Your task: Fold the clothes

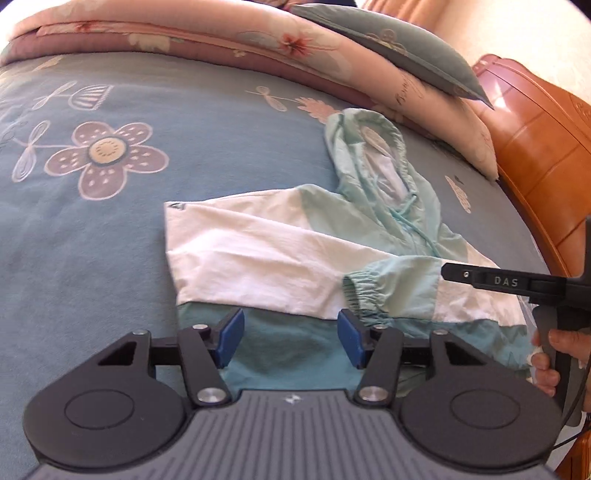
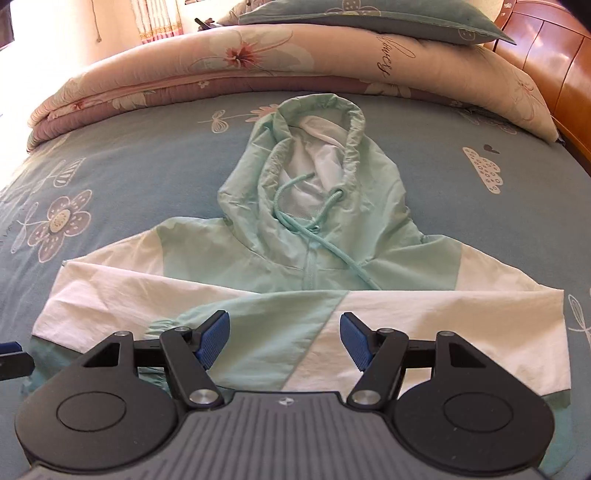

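We see a mint-green and white hooded jacket [image 2: 310, 258] lying flat on a blue bedsheet [image 1: 92, 229] printed with flowers. Its hood [image 2: 314, 147] points toward a rolled pink floral quilt [image 2: 221, 62] at the far side of the bed, and a teal pillow [image 2: 369, 18] rests on top of that quilt. A wooden headboard [image 1: 535, 147] stands at the right edge of the left wrist view. Both sleeves are folded across the chest: the white sleeve panels cross the body, and a mint elastic cuff [image 1: 360, 291] lies near the middle of the garment. A mint drawstring [image 2: 332, 254] trails from the hood down over the zip.

Our left gripper [image 1: 291, 341] hangs above the darker teal lower part of the jacket, its blue pads [image 1: 232, 339] standing apart with nothing between them; the cloth lies below, not pinched. Our right gripper [image 2: 284, 339] hovers over the folded sleeves near the jacket's middle, its jaws wide and empty as well. In the left wrist view we see the right gripper from the side, with a hand [image 1: 550, 358] wrapped round its handle at the right edge, just beside the jacket's right sleeve
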Available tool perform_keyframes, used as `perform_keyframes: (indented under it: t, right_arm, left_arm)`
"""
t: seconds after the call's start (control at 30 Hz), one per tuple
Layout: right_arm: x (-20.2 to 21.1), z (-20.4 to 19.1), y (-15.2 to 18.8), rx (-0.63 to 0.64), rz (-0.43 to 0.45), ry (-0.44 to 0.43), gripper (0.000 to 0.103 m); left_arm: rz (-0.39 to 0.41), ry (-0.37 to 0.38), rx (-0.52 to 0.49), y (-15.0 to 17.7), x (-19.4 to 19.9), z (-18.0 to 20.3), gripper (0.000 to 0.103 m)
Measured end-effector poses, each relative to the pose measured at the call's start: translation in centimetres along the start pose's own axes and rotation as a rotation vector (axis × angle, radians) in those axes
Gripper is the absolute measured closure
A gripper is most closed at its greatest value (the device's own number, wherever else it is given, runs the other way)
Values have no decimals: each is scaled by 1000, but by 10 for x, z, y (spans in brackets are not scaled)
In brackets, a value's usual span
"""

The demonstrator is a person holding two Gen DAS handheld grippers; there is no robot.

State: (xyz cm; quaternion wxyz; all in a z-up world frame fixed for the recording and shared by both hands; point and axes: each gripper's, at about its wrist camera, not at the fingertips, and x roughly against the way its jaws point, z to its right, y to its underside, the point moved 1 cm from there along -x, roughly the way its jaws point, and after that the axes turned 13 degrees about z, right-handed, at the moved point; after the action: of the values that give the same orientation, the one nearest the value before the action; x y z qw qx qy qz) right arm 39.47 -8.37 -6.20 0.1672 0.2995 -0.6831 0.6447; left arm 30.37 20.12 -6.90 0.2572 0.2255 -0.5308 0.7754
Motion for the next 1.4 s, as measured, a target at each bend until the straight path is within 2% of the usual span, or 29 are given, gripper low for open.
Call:
perform_keyframes:
  t: [0.07, 0.13, 0.17, 0.27, 0.4, 0.47, 0.53, 0.6, 0.7, 0.8, 0.97, 1.07, 1.23, 1.33, 1.4]
  right_arm:
    - [-5, -25, -8, -16, 7, -74, 40]
    - [-17, -58, -13, 2, -3, -169, 56]
    - [-24, -76, -15, 20, -10, -216, 58]
    - [-42, -121, -16, 98, -26, -303, 58]
    - [-71, -157, -7, 161, -103, -380, 58]
    - [-87, -169, 6, 207, -161, -380, 58]
    - [-95, -170, 15, 220, -185, -373, 58]
    - [-90, -162, 9, 168, -179, -384, 58]
    - [-61, -136, -8, 109, -122, -394, 58]
    - [-31, -109, -15, 113, -77, -388, 58]
    - [15, -42, -5, 99, -66, -273, 58]
    - [31, 0, 10, 96, -85, -195, 58]
    - [28, 51, 40, 53, -128, -108, 57]
    - [22, 68, 46, 13, -120, -94, 57]
    - [20, 75, 47, -7, -121, -97, 57]
  left_arm:
    - [-16, -28, 28, 6, 3, -16, 58]
    - [-18, 31, 33, 11, 8, -19, 58]
    - [-11, 68, 17, 14, 10, -16, 58]
    - [-21, 135, -84, 26, 8, -3, 57]
    - [-74, 93, -127, 43, -10, -3, 57]
    - [-67, 82, -156, 45, -9, -2, 56]
    - [-65, 66, -137, 42, -3, -5, 56]
    - [-59, 50, -118, 35, 5, -10, 56]
    - [-45, 15, -137, 26, 17, -11, 56]
    - [-28, -6, -144, 18, 18, 0, 56]
    - [19, -15, -202, 16, -2, 47, 53]
    - [-5, 16, -255, 20, -22, 81, 52]
    - [-13, 82, -395, 31, -40, 130, 52]
    - [3, 135, -499, 38, -52, 157, 47]
    - [-14, 142, -532, 42, -65, 168, 44]
